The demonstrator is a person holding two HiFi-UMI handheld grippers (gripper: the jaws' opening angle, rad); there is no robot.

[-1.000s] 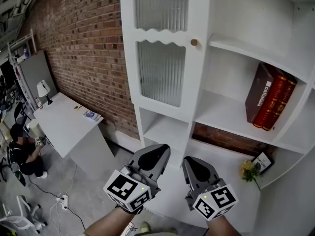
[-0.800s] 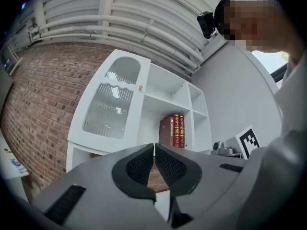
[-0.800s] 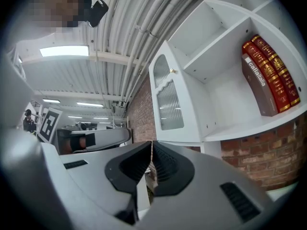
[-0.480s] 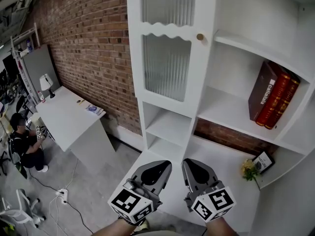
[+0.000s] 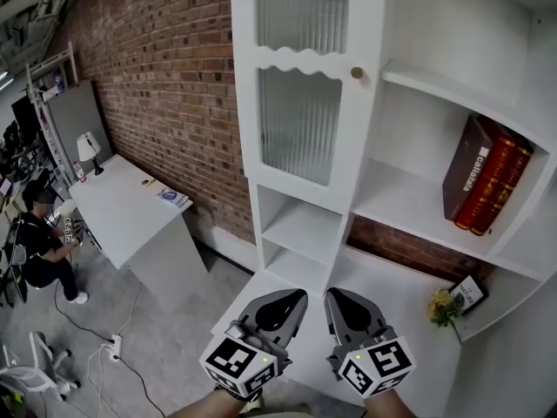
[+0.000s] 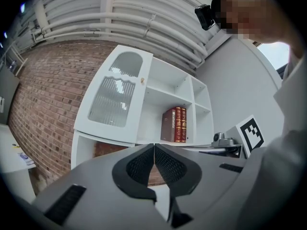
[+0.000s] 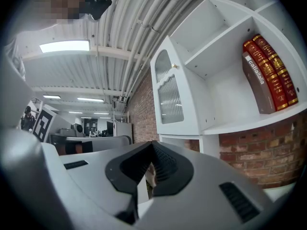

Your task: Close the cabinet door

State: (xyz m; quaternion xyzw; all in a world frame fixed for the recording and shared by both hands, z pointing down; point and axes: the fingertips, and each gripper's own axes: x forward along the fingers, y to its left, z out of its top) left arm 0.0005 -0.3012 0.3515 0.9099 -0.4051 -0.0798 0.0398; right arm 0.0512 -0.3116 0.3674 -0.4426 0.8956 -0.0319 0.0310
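Jaws on both tools are sitting clenched on nothing, left gripper (image 5: pixel 291 296) and right gripper (image 5: pixel 338 294) hovering side by side low down, well apart from the cabinet (image 5: pixel 392 203). Cabinet door (image 5: pixel 300 103) is filling the cabinet's upper left corner and looking flush with the frame, so closing seems done or nearly; it's showing white, ribbed glass, small knob (image 5: pixel 357 72) at its right edge

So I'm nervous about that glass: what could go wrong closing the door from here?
The door has ribbed glass panes that hard jaws could crack; push on its white frame instead. The knob is small, and both the left gripper and right gripper hang low with jaws together, so a reach may slip off it.
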